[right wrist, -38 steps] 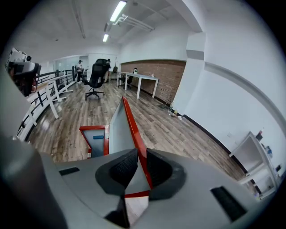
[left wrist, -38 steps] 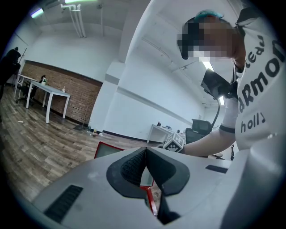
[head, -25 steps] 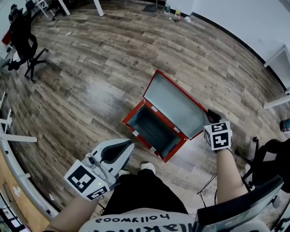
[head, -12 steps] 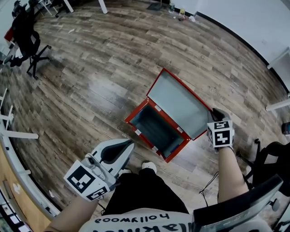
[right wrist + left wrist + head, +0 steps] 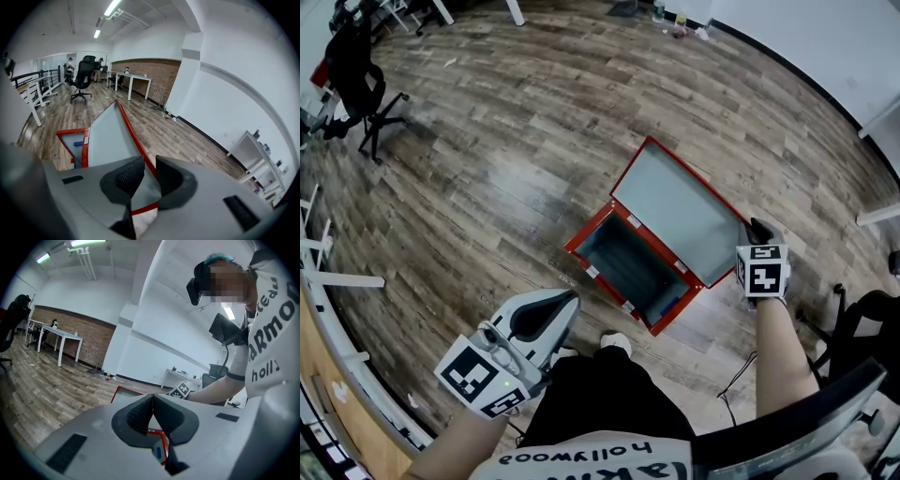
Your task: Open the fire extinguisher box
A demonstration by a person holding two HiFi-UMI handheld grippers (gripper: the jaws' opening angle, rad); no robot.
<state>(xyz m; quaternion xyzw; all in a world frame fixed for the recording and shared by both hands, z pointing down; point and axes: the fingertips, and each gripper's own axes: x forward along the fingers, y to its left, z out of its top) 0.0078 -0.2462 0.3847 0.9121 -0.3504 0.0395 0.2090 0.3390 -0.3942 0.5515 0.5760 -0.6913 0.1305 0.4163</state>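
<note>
The red box (image 5: 623, 267) lies open on the floor just past the person's shoe (image 5: 616, 344), its lid (image 5: 680, 220) clamped at the edge by the right gripper (image 5: 149, 173), the left gripper (image 5: 152, 408) closed and empty short of the box, a chair (image 5: 356, 80) well beyond it, and a brick wall (image 5: 150, 70) showing only in the gripper views.

Lid (image 5: 675, 208) further back, right gripper (image 5: 756, 228) slightly lower

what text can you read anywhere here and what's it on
"hollywood": person's shirt, upside down in the head view.
Larger shirt lettering: cut off, not readable whole.
White labels on the box rim: too small to read.
Square markers: patterns, no words.
</note>
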